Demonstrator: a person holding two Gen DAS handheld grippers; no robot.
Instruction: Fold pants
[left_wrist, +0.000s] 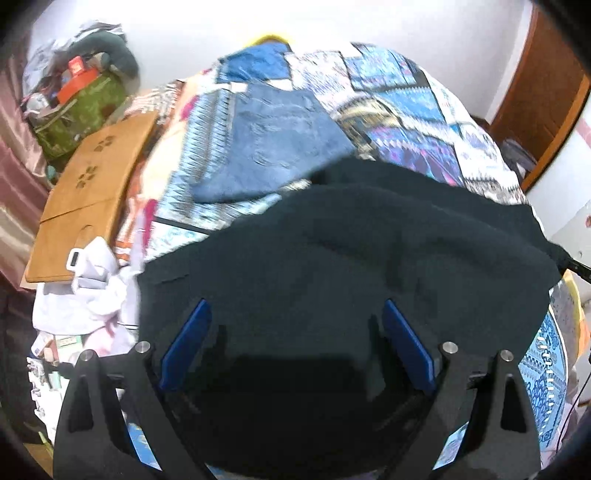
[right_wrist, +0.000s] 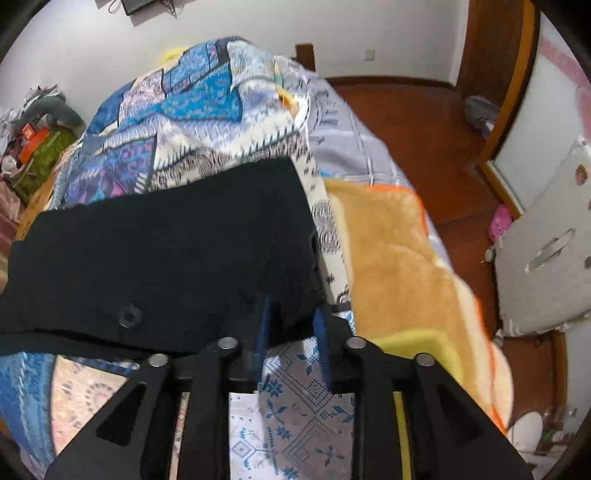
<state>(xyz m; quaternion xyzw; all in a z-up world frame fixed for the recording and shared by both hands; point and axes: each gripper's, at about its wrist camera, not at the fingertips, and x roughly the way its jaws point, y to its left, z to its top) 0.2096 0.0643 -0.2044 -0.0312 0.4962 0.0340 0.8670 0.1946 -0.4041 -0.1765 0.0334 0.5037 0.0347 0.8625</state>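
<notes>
Black pants lie spread across a bed with a blue patterned quilt. My left gripper is open, its blue pads wide apart just above the middle of the pants. In the right wrist view the pants fill the left and centre, with a round black button near the waistband. My right gripper has its blue pads close together around the pants' right edge by the quilt.
Folded blue jeans lie on the bed beyond the pants. A wooden board, a green bag and white clothes sit at the left. An orange blanket hangs at the bed's right edge above a wooden floor.
</notes>
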